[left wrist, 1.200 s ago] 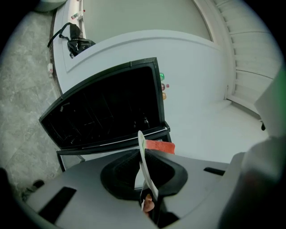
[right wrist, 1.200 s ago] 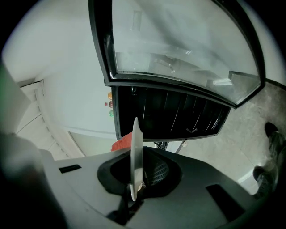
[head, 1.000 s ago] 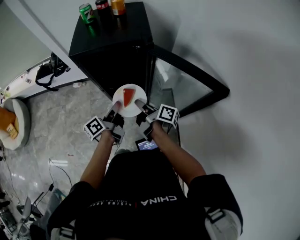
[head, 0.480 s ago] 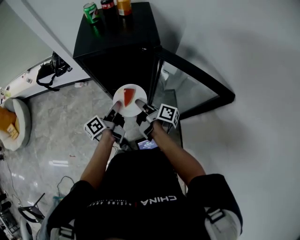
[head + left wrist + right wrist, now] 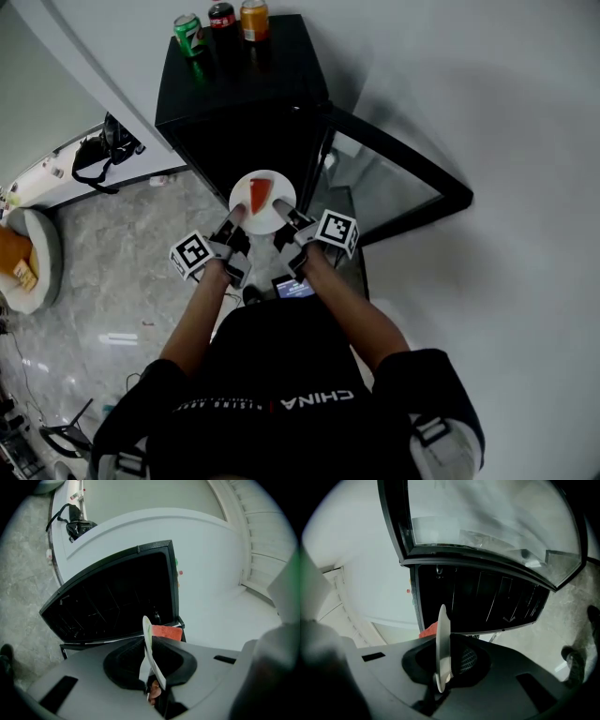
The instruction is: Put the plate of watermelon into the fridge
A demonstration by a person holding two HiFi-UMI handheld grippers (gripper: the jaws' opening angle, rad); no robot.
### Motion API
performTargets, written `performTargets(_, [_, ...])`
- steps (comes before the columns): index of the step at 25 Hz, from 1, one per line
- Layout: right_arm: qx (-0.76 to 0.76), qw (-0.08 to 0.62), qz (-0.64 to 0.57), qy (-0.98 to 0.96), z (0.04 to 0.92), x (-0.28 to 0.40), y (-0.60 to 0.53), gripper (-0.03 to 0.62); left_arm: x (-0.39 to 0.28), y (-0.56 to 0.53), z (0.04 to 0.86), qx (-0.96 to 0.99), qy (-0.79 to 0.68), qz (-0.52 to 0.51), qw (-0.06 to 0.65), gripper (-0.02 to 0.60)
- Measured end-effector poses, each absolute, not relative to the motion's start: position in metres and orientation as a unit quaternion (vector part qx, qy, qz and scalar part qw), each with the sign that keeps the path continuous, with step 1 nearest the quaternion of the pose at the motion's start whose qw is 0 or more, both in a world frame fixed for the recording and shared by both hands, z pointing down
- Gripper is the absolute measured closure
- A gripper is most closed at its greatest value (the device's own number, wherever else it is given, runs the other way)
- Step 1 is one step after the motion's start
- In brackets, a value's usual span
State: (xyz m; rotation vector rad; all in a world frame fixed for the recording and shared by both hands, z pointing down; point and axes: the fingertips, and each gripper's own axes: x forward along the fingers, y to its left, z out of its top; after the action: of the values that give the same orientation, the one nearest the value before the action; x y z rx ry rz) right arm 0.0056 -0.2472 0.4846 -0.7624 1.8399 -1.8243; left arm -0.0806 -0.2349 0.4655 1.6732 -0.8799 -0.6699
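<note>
Two tools, left tool [image 5: 233, 218] and right tool [image 5: 281, 209], pinch opposite rims of the plate [image 5: 268, 221] of watermelon [image 5: 260, 194] before the open fridge [image 5: 246, 94]; stiff, light, likely slippery, it wants level rim grips.

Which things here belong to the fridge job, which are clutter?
Job: white round plate; red watermelon wedge on it; black fridge, glass door open; left gripper and right gripper, clamped on the plate's rim.
Lying about: green can, dark can, orange can on the fridge top; black bag at left.
</note>
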Motion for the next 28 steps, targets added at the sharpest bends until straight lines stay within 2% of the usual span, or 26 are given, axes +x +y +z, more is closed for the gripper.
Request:
performTargets(10, [-0.275, 0.230, -0.665, 0.655, 0.486, 0.000, -0.262, 0.565, -0.084, -0.237, 0.463, 0.695, -0.361, -0.293, 0.549, 0.543])
performTargets(28, [-0.297, 0.172, -0.644, 0.684, 0.505, -0.025, -0.297, 0.565, -0.109, -0.272, 0.491, 0.668, -0.409, -0.301, 0.544, 0.553])
